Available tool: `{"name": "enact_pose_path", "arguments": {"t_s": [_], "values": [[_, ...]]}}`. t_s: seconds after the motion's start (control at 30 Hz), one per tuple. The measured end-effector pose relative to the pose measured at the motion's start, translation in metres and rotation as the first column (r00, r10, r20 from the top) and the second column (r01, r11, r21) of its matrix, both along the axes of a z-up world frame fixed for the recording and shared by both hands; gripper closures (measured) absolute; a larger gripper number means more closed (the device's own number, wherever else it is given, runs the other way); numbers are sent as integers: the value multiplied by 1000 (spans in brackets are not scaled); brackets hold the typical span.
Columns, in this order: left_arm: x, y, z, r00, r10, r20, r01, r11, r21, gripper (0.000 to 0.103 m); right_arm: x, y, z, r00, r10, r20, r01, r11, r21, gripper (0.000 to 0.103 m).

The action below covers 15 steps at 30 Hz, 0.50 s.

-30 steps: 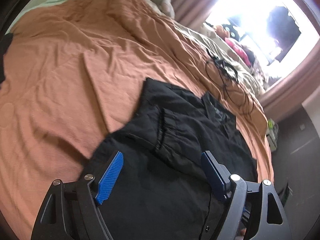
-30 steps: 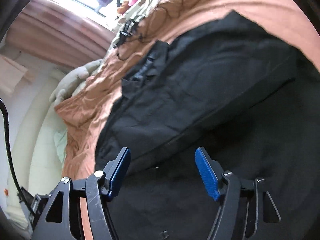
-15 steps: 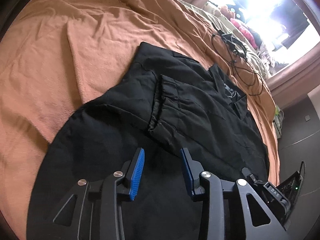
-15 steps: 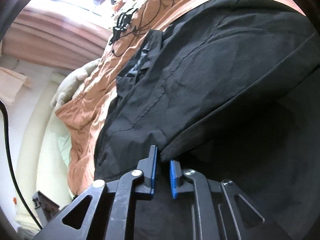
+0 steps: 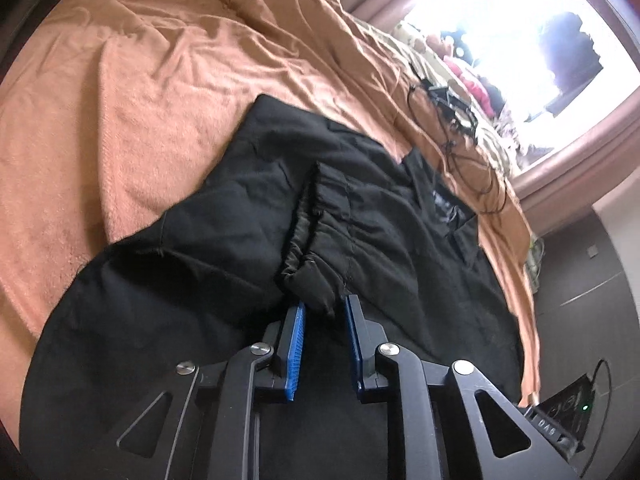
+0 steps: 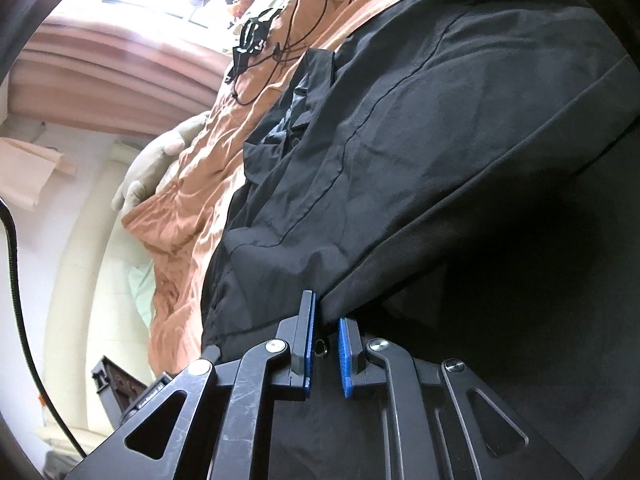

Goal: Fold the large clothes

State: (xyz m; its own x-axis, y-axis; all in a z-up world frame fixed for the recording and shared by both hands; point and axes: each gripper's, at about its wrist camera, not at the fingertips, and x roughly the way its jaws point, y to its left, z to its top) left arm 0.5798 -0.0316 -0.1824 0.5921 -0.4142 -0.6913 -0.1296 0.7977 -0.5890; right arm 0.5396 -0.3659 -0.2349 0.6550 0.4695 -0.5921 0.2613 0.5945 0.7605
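A large black jacket (image 5: 360,216) lies spread on an orange bedspread (image 5: 140,92), with one sleeve folded over its body. My left gripper (image 5: 323,312) is shut on the cuffed end of that sleeve (image 5: 316,280), which bunches between the blue pads (image 5: 295,344). In the right wrist view the same jacket (image 6: 420,140) fills the frame. My right gripper (image 6: 326,320) is shut on a folded edge of the jacket, lifted slightly off the layer below.
Black cables (image 5: 452,120) lie on the bedspread beyond the jacket's collar, also in the right wrist view (image 6: 272,40). A bright window (image 5: 500,32) with pink curtains is behind. A grey pillow (image 6: 160,160) lies at the bed's head. A dark device (image 5: 568,412) sits at lower right.
Both grippers have closed from wide open: the left onto the sleeve cuff, the right onto the jacket's folded edge. Both have moved closer in over the jacket.
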Motion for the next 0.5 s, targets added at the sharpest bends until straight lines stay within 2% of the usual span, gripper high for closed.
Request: {"name": "enact_pose_path", "arguments": {"t_s": [0.1,0.17,0.23,0.27,0.37,0.47,0.5], "values": [[-2,1,2,1000,14,-11,-13,1000,20,82,2,1,2,1000,10,-14,-11,1000,-18,84],[-3,2,4,999,16,-31,-15,1000,25,82,4,0,3,1000,4,-29,-5,1000,-27,63],[-5,5,7,999,32,-40,-30,999,35,82,2,-3,6,999,-13,-30,13,1000,-25,49],[-8,6,10,998,50,-50,-47,997,63,82,0,-5,8,999,-18,-27,18,999,-28,42],[-18,10,18,996,68,-57,-63,993,97,81,-10,-12,16,999,-36,-23,35,998,-45,31],[-33,13,25,996,58,-63,-51,992,113,79,-23,-21,23,998,-56,-24,55,997,-61,26],[-37,14,27,997,52,-63,-45,992,119,72,-27,-23,25,998,-62,-23,60,996,-67,25]]}}
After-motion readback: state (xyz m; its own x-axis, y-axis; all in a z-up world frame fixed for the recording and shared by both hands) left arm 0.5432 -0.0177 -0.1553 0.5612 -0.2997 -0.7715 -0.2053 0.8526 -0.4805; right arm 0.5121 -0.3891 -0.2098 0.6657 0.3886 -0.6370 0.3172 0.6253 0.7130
